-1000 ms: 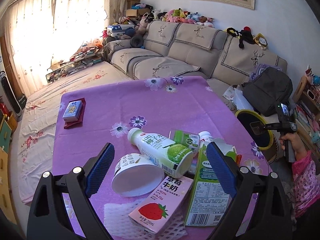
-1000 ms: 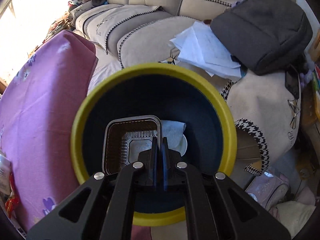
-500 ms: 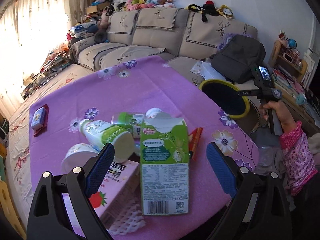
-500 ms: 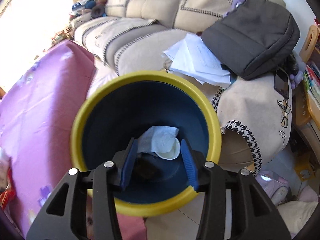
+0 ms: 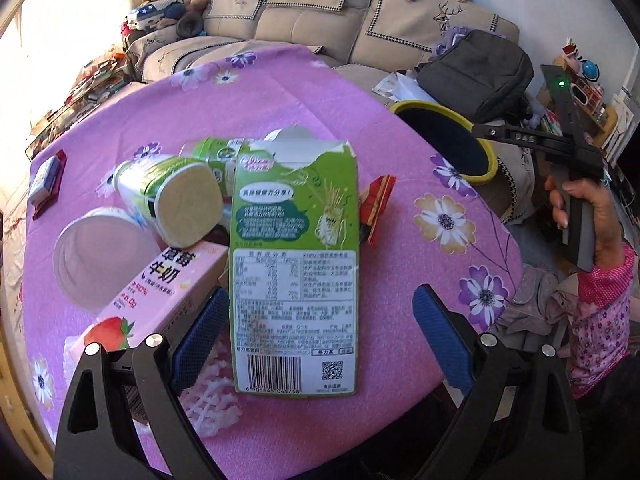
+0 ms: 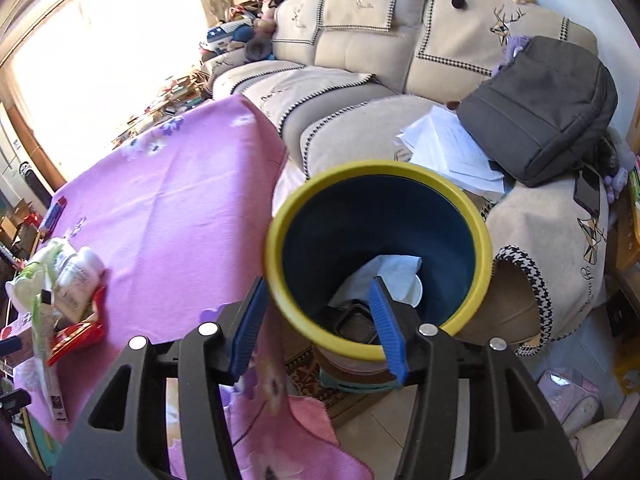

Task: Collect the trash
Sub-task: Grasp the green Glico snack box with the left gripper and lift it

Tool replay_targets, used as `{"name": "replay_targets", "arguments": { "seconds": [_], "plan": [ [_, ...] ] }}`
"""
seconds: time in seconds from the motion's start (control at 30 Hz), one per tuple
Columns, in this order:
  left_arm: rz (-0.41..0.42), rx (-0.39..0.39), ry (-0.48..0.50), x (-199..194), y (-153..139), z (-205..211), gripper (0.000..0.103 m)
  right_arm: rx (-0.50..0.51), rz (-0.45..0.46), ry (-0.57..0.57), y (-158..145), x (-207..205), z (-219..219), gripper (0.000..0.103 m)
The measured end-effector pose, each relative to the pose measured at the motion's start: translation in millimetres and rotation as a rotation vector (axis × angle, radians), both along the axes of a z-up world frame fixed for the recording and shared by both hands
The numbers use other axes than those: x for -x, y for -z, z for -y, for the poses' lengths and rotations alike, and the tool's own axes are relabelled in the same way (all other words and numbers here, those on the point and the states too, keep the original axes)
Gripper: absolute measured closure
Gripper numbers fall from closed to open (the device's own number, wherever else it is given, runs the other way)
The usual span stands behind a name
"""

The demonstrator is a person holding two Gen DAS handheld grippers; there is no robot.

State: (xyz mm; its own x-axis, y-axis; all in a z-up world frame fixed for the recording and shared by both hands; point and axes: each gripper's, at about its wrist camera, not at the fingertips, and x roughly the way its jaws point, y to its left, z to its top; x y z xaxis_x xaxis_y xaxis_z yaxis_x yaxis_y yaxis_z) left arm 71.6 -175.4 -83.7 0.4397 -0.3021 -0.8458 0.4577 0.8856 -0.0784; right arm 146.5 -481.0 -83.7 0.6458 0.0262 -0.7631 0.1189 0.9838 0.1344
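Green carton [image 5: 294,268] lies flat on the table [image 5: 400,92] between your left gripper's [image 5: 318,332] spread, untouching fingers, so closing carelessly could shove it into the pink carton [image 5: 160,292], while your right gripper [image 6: 320,322], jaws just parted and empty, hangs over the bin [image 6: 280,232].

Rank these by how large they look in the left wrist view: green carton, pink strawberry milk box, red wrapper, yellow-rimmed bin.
1. green carton, though it lies nearest the camera
2. pink strawberry milk box
3. yellow-rimmed bin, farther off and partly hidden
4. red wrapper
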Motion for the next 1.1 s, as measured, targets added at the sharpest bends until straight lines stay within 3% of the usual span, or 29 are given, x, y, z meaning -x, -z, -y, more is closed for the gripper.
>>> {"name": "replay_targets", "arguments": {
  "seconds": [0.17, 0.47, 0.7, 1.1],
  "plan": [
    [-0.041, -0.028, -0.014, -5, 14, 0, 0.011, -0.023, 0.016, -0.013, -3, 6, -6, 0.052],
    [-0.011, -0.086, -0.038, -11, 25, 6, 0.011, -0.054, 0.02, -0.027, -1, 15, -9, 0.051],
    [-0.023, -0.04, -0.025, -13, 20, 0, 0.011, -0.072, 0.01, -0.045, 3, 16, -13, 0.049],
    [-0.029, -0.087, -0.017, -17, 33, 2, 0.011, -0.067, -0.007, -0.08, 7, 10, -28, 0.048]
  ]
}}
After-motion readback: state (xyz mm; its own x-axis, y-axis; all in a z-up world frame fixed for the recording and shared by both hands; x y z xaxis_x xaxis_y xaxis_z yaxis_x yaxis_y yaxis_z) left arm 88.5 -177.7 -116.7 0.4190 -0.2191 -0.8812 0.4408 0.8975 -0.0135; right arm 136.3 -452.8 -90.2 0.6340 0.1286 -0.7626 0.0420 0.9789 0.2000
